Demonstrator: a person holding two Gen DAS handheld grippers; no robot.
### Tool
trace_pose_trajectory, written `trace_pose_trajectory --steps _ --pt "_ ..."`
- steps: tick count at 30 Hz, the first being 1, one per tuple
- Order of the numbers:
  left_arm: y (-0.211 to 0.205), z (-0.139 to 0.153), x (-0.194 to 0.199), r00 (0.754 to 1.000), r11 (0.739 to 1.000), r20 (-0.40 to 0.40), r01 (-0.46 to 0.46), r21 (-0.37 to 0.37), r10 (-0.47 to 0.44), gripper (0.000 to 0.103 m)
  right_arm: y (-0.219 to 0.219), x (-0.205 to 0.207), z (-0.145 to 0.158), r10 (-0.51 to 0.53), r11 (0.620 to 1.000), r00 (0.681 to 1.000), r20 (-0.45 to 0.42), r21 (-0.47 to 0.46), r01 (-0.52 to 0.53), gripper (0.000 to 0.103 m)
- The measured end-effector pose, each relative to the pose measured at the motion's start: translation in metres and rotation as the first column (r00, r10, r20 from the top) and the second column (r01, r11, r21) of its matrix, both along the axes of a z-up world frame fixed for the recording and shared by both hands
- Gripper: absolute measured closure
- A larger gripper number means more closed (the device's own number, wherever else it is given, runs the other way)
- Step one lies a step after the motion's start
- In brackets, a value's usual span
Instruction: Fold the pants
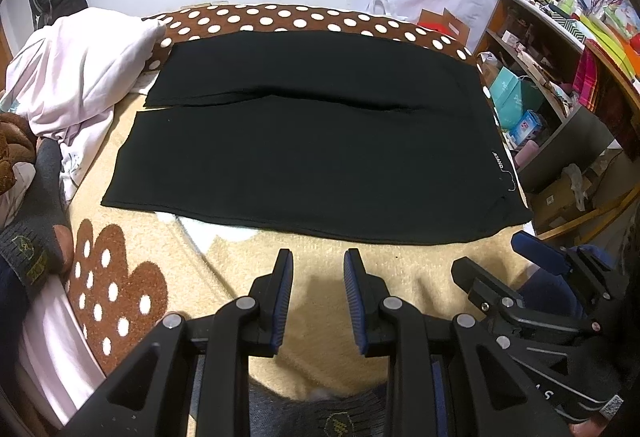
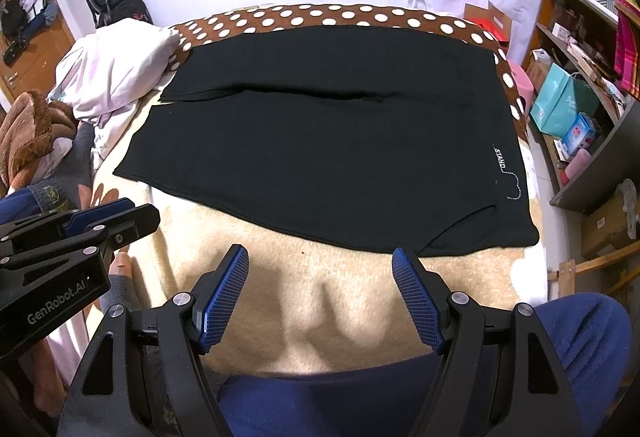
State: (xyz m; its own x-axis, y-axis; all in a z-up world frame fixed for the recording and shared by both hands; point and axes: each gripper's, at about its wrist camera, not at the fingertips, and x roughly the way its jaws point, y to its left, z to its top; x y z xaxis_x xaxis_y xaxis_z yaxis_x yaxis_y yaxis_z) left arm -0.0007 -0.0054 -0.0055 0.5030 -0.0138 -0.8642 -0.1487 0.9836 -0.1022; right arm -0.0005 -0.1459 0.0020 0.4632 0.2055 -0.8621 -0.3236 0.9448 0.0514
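Left gripper (image 1: 318, 257) held low over the beige blanket (image 1: 248, 261), fingers spread with a moderate gap, nothing between the pads. Right gripper (image 2: 322, 255) held likewise beside it, fingers spread wider, also holding nothing; seen at the right edge of the left wrist view (image 1: 532, 265), angled inward. Both pointed forward at the black pants (image 2: 320, 157).

Pants laid flat just ahead of both sets of fingertips, near hem edge apart from the left pads and almost meeting the right gripper's right fingertip. Legs side by side, stretching leftward, a dark seam line between them; waist end to the right, marked with a small "STAND" label (image 2: 499, 159). Far leg reaching onto the brown polka-dot border (image 2: 320, 13).

Bare blanket open between fingertips and hem. Crumpled pale bedding (image 1: 80, 77) crowding the leg ends on the left; a grey-socked foot (image 1: 44, 221) further left. Blanket edge dropping away just right of the waist.

Shelves (image 1: 560, 49) further right, packed with boxes, a teal bag (image 1: 510, 93) among them; contents otherwise too small to tell.
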Motion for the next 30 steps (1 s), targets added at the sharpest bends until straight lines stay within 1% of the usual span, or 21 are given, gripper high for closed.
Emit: trace_pose_trajectory --steps 13,22,30 --pt "-0.001 -0.001 0.004 1.0 1.0 0.002 0.004 0.017 -0.004 0.074 -0.002 0.004 -0.003 0.003 1.0 1.0 -0.007 0.007 -0.003 0.028" --pt "0.0 -0.001 0.007 1.0 1.0 0.019 0.002 0.023 -0.003 0.074 -0.003 0.008 -0.007 0.004 1.0 1.0 -0.016 0.012 -0.004 0.028" --pt "-0.001 -0.004 0.011 1.0 1.0 0.003 0.009 0.017 -0.009 0.074 -0.004 0.013 -0.009 0.007 1.0 1.0 -0.024 0.02 -0.006 0.028"
